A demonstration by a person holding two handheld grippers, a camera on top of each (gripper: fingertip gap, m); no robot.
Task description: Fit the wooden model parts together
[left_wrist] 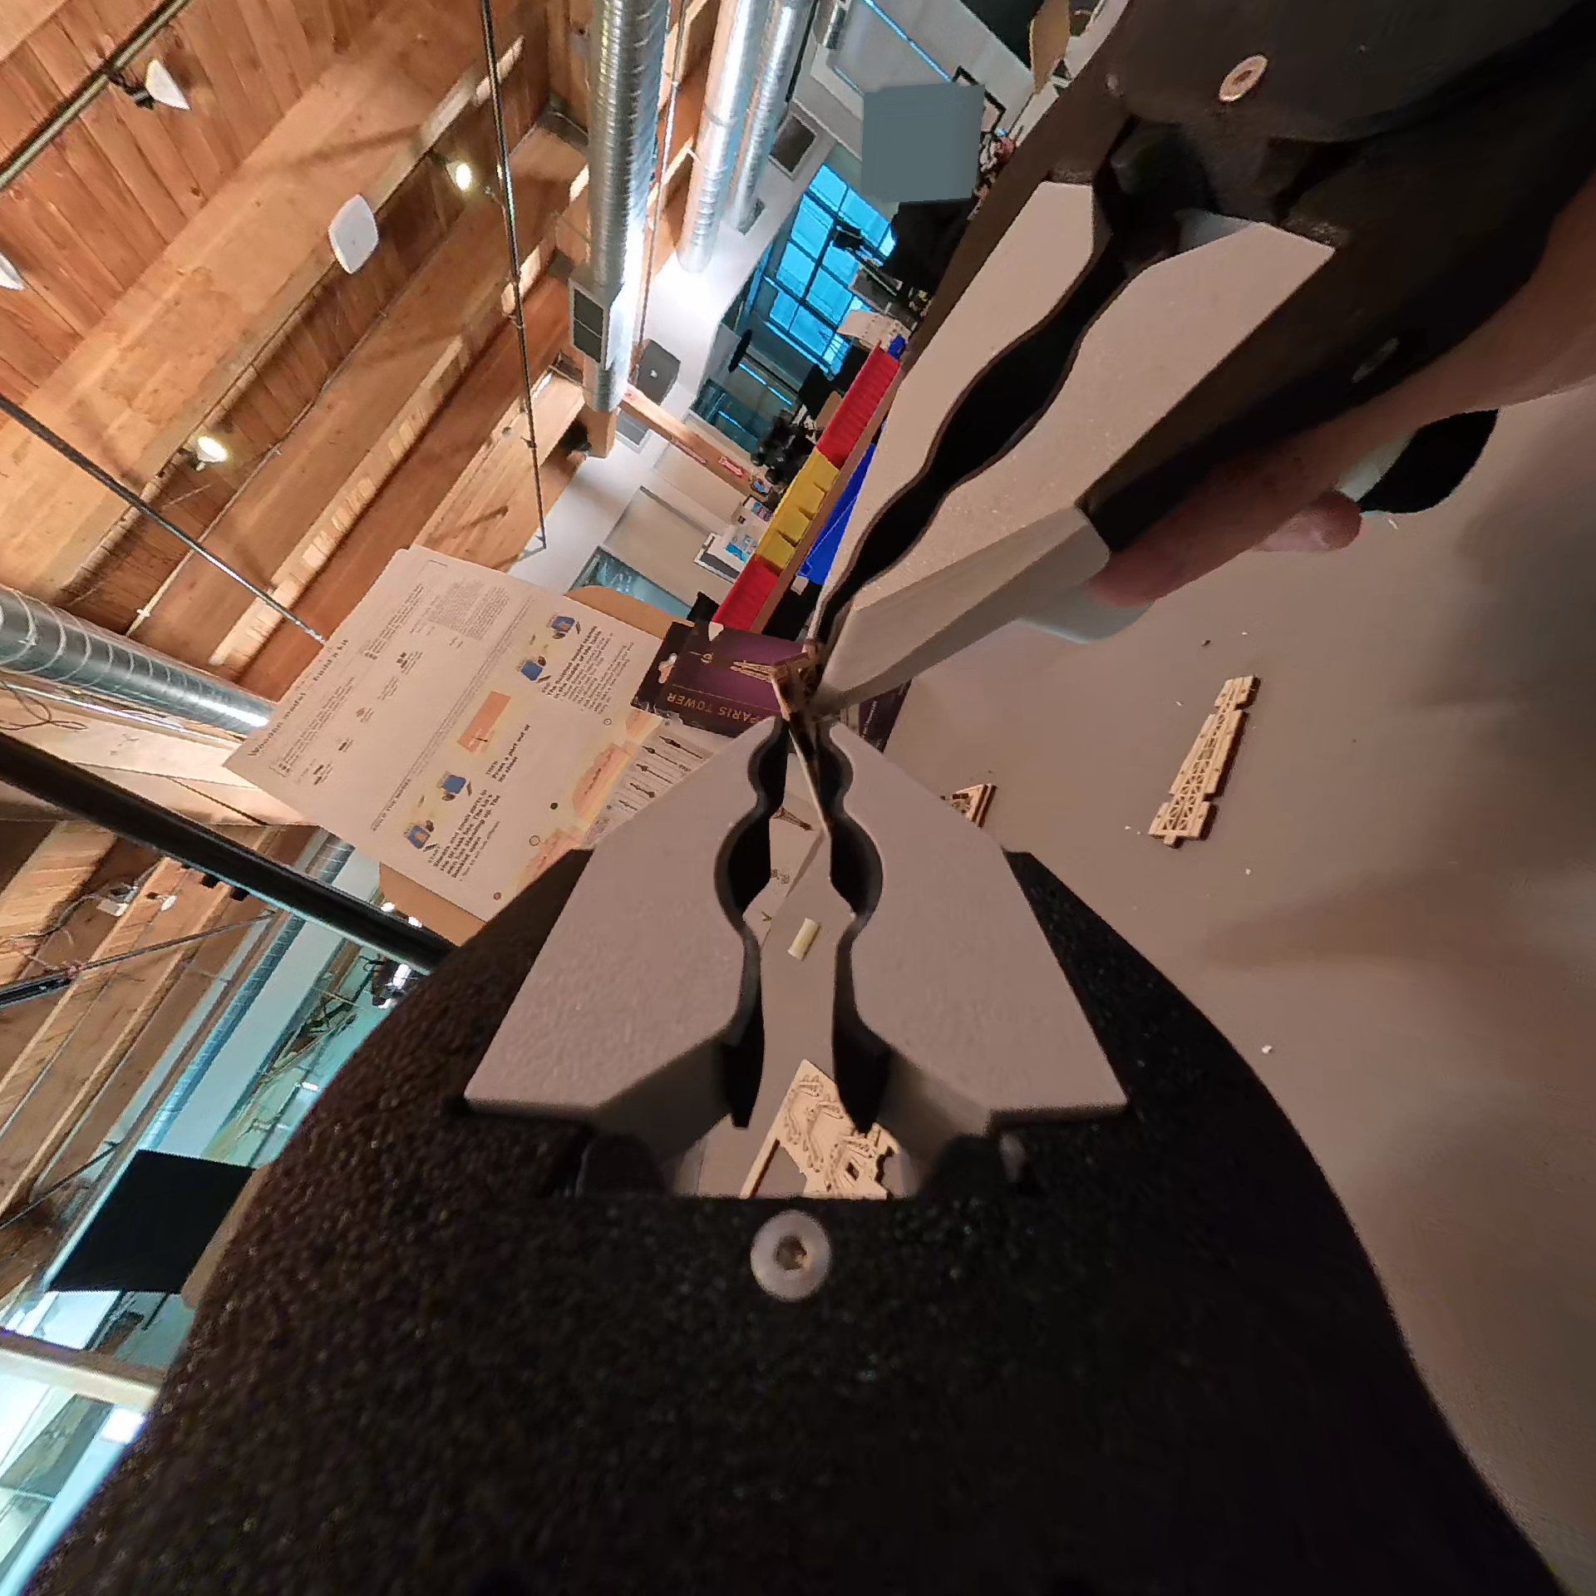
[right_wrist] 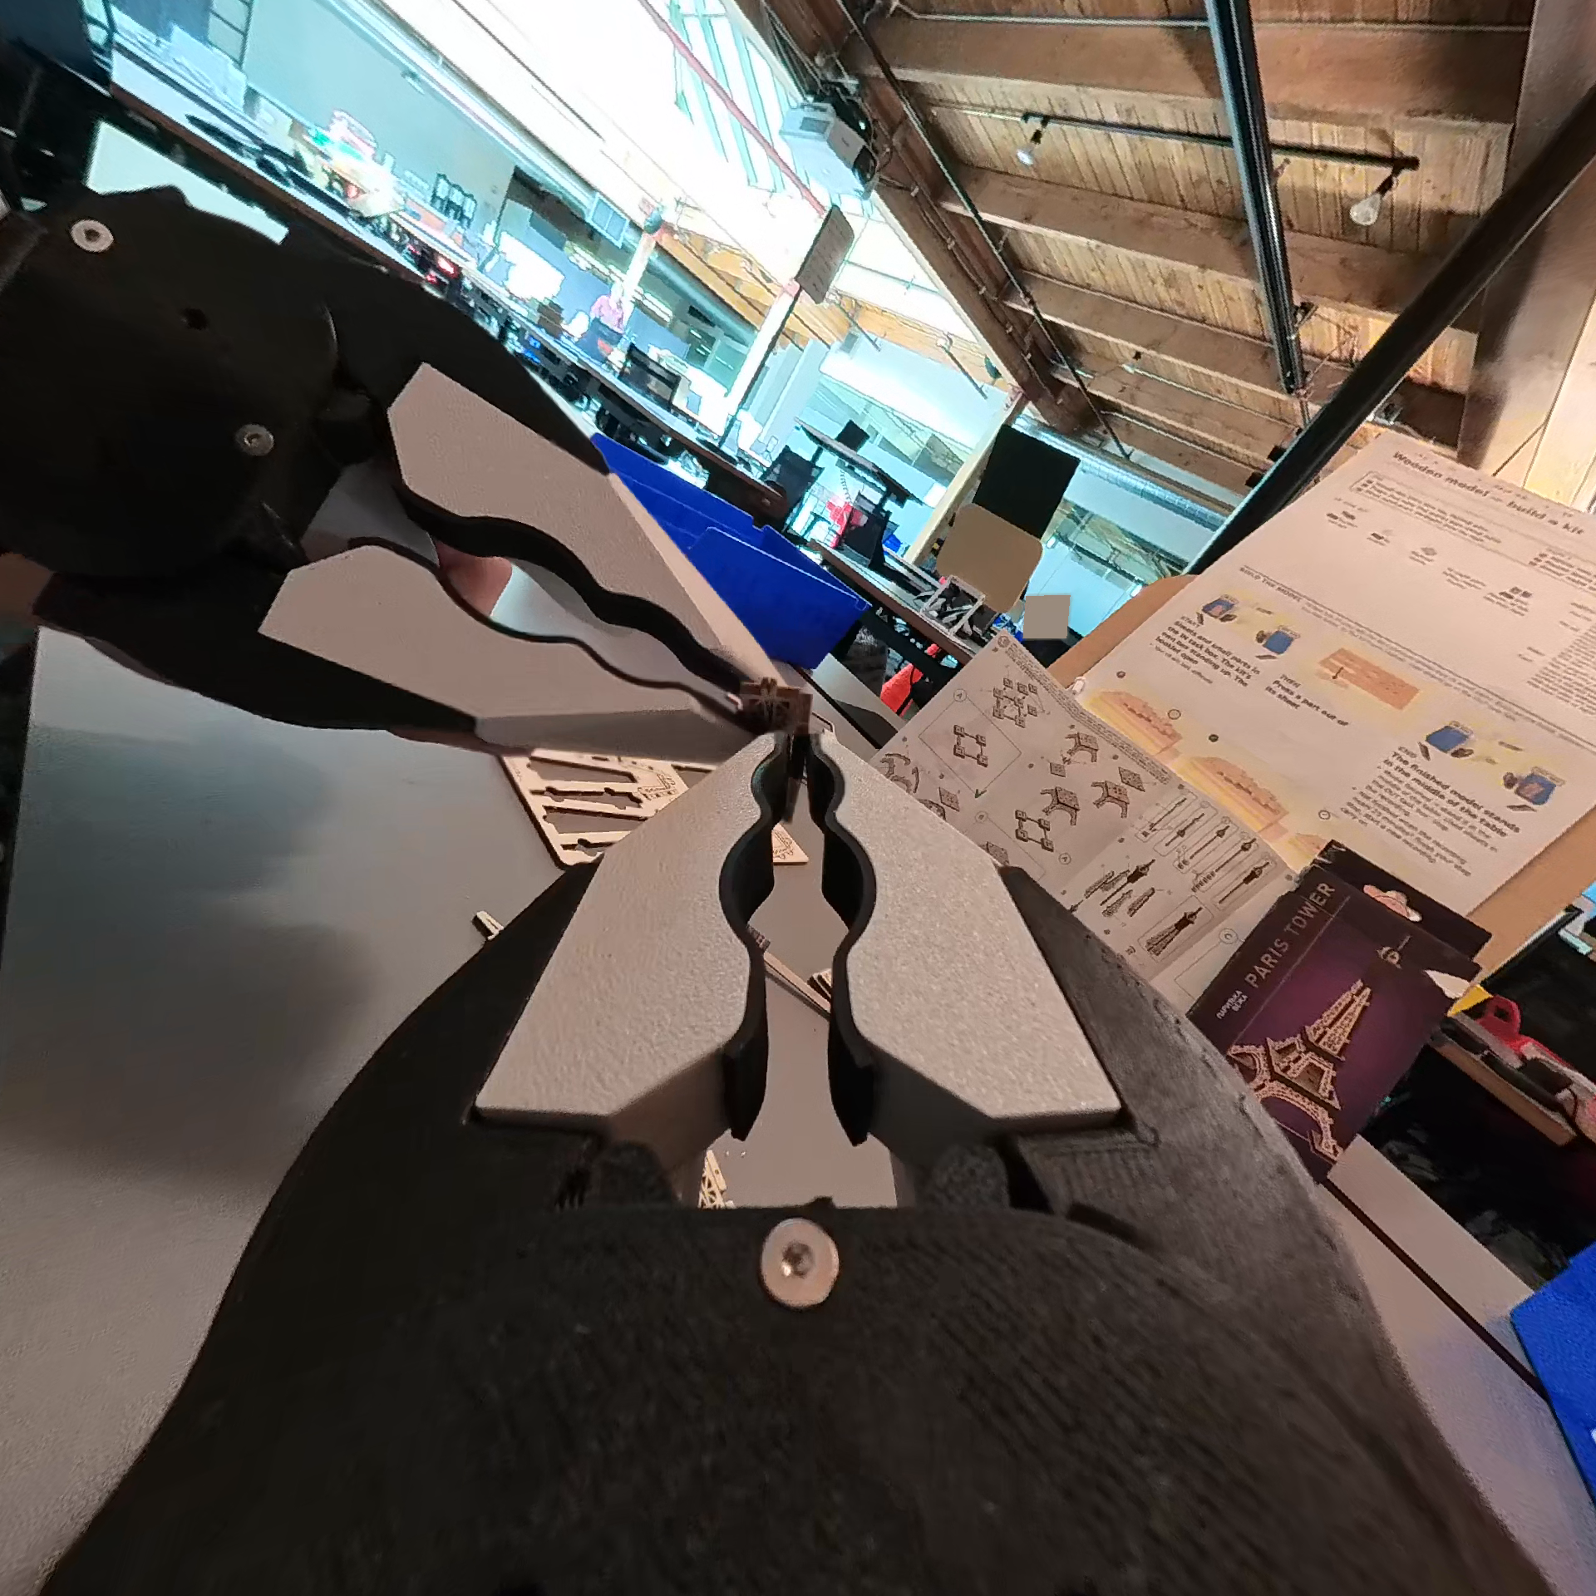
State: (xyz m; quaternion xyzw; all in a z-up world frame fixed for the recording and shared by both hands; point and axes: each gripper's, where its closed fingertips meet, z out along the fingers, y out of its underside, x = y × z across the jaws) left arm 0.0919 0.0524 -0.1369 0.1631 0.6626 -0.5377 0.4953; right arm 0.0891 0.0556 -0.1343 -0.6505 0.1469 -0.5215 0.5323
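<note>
Both grippers are held above the grey table (left_wrist: pixel 1295 950) and meet tip to tip. In the left wrist view, my left gripper (left_wrist: pixel 799 738) is shut on a thin flat wooden part (left_wrist: pixel 814 786), seen edge-on. My right gripper (left_wrist: pixel 819 669) comes in from the upper right, shut on a small wooden lattice part (left_wrist: pixel 799 678). The two parts touch. In the right wrist view, my right gripper (right_wrist: pixel 794 744) pinches its part (right_wrist: pixel 792 782), seen edge-on. My left gripper (right_wrist: pixel 750 691) comes in from the left with its small lattice part (right_wrist: pixel 773 695).
A long wooden lattice part (left_wrist: pixel 1205 760) and a small triangular one (left_wrist: pixel 972 803) lie loose on the table. A punched wooden sheet (right_wrist: pixel 596 803) lies under the grippers. Behind stand an instruction leaflet (right_wrist: pixel 1079 803), a poster board (right_wrist: pixel 1399 656), a purple kit box (right_wrist: pixel 1330 1019) and blue bins (right_wrist: pixel 751 561). My left and right fingertips are right by each other.
</note>
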